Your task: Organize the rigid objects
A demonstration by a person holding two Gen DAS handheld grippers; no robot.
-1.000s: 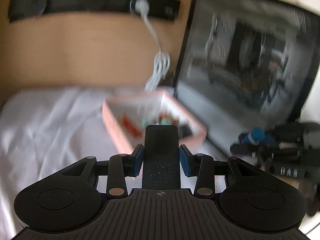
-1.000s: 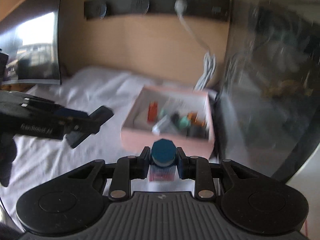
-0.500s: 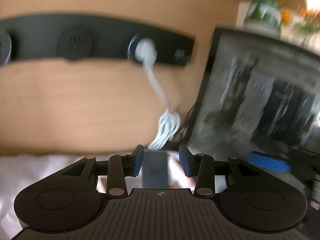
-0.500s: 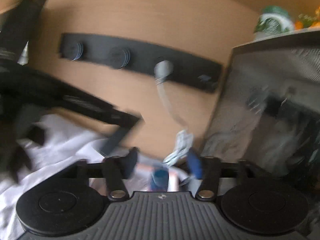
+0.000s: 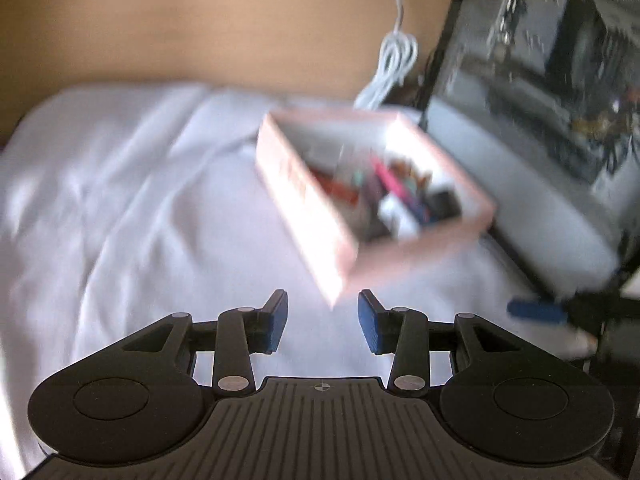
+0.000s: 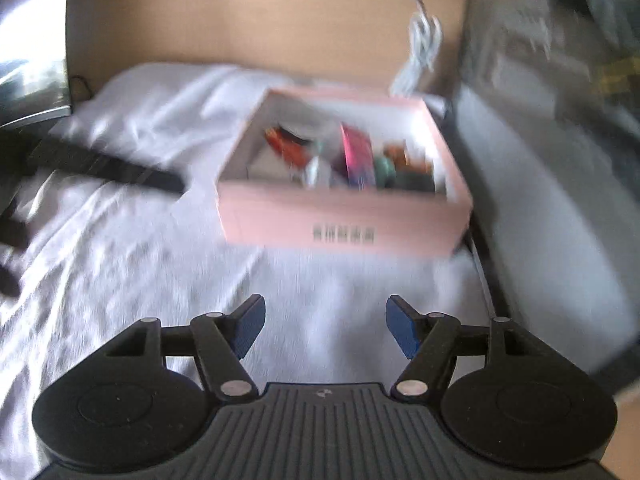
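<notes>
Both loads carried a second ago, a dark block and a blue-capped piece, are gone from the claws. An open pink cardboard box (image 6: 344, 224) is seen far-centre on the white crumpled cloth (image 6: 120, 248), filled with mixed small items. Left gripper (image 5: 322, 320) and right gripper (image 6: 324, 328) are held apart, empty. Nothing loose is visible, so little seems left.

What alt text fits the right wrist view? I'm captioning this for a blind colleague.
An open, empty right hand-held gripper hovers over a wrinkled white cloth, facing a pink box filled with small colourful objects. The left hand-held gripper reaches in from the left, and a white cable hangs against the wooden wall behind; the image is motion-blurred.
</notes>
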